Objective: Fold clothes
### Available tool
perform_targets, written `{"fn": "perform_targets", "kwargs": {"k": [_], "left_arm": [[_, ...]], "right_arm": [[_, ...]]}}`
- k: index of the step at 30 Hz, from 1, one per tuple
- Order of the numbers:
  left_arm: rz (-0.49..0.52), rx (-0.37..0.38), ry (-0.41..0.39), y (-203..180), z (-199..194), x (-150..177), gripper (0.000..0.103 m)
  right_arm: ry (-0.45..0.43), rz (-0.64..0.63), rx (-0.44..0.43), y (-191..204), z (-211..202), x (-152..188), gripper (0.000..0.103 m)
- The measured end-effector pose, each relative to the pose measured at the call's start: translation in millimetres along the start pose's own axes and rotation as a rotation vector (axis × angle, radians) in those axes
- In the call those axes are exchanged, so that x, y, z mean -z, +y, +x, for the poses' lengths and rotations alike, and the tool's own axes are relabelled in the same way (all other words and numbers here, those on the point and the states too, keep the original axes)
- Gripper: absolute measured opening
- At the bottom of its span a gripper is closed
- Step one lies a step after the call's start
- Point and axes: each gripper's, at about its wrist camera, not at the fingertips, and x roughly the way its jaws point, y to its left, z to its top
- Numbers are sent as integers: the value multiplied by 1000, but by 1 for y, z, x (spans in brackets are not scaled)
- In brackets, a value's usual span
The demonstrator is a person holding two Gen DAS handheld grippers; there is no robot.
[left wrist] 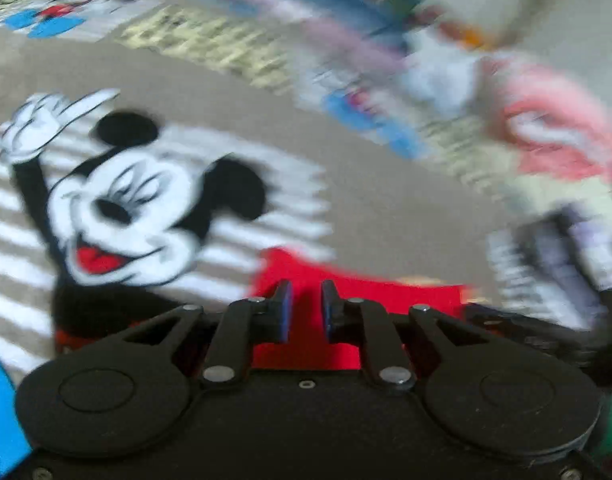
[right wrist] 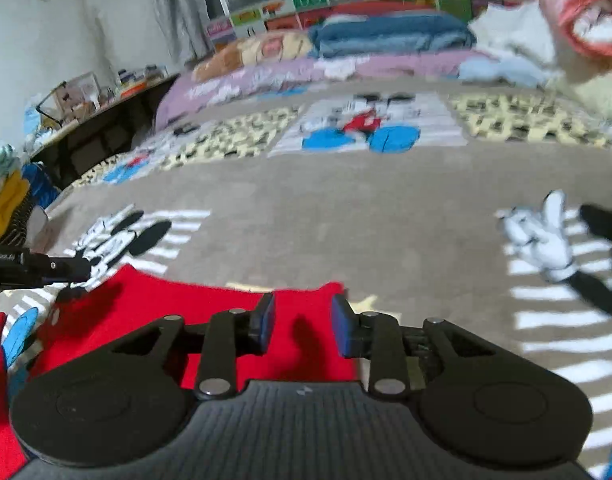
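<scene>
A red garment lies flat on the beige Mickey Mouse bedspread. In the right wrist view my right gripper hovers over the garment's far right edge, jaws open with a gap and nothing between them. The left gripper's arm shows at the left edge of that view. In the blurred left wrist view my left gripper is over the red garment, jaws apart by a narrow gap, red cloth showing behind them.
A pile of pink and white clothes lies at the far right of the bed. Folded blue blanket and pillows sit at the headboard. A cluttered shelf stands left. Striped cloth lies right of the left gripper.
</scene>
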Motion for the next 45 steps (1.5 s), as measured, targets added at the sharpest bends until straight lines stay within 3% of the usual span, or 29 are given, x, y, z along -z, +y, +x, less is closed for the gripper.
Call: {"fn": "perform_targets", "kwargs": {"k": [3, 5, 7, 10, 12, 13, 18, 20, 24, 27, 29, 32, 33, 35, 40, 43, 45], "left_arm": [[-27, -22, 13, 5, 10, 1, 4], [-26, -42, 11, 5, 10, 3, 8], [13, -56, -13, 3, -11, 11, 8], [43, -67, -55, 0, -48, 31, 8], [71, -79, -84, -3, -73, 47, 18], [96, -90, -99, -6, -85, 59, 26], [253, -158, -151, -34, -131, 133, 27], [312, -179, -155, -48, -139, 166, 32], [456, -180, -162, -79, -153, 236, 41], [546, -199, -176, -94, -159, 270, 41], [599, -212, -153, -97, -154, 289, 47], [683, -249, -177, -100, -154, 305, 49], [700, -255, -192, -102, -158, 308, 49], [714, -255, -216, -104, -166, 313, 51], [798, -296, -206, -107, -161, 335, 52], [864, -264, -240, -120, -169, 346, 58], [888, -282, -179, -118, -157, 354, 59]], "right_arm": [[56, 51, 25, -8, 20, -1, 21], [47, 82, 18, -9, 12, -5, 24], [13, 75, 31, -7, -5, -4, 37], [-22, 58, 29, -5, -36, 5, 37], [-49, 51, 22, 0, -60, 16, 37], [-65, 44, 17, 3, -74, 23, 37], [-126, -15, -14, 36, -135, 77, 37], [-141, -42, -25, 53, -153, 103, 37], [-125, -117, -47, 91, -171, 153, 37], [-117, -225, -57, 123, -182, 180, 36], [-122, -306, -50, 139, -188, 195, 36], [-51, -437, -2, 158, -186, 224, 40], [-67, -463, 15, 159, -188, 234, 40], [-100, -462, 25, 164, -203, 238, 40], [-77, -411, 10, 160, -217, 241, 41], [-98, -382, -8, 157, -230, 245, 40], [-86, -333, -21, 148, -237, 252, 40]]}}
